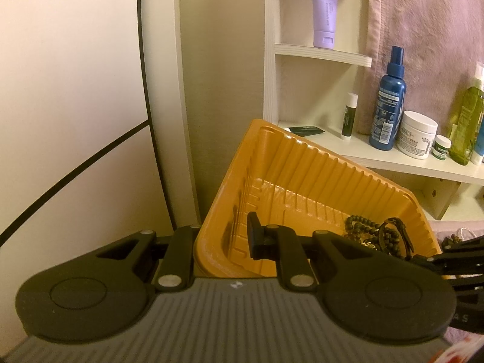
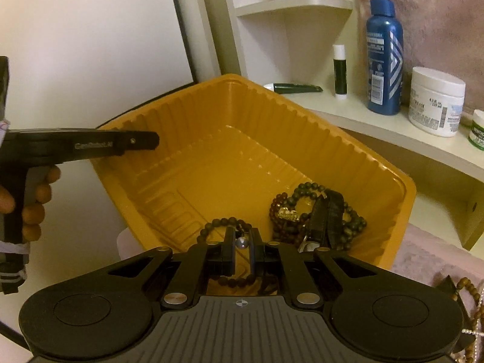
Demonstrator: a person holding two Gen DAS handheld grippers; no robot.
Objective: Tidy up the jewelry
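L gripper (image 2: 151, 140) clamps the orange tray (image 2: 302, 112) at its left rim; my R gripper (image 2: 243, 246) grips a dark bead bracelet (image 2: 224, 222) over the tray's near edge.

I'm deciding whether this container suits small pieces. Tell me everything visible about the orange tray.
The orange tray is a rectangular, thin moulded-plastic tub with ribbed walls, a ridged floor and a rolled rim. It sits tilted, its rim clamped by the left gripper. Beaded bracelets and a dark strap lie piled in one corner; the rest of the floor is bare. The right gripper holds another beaded bracelet over it.
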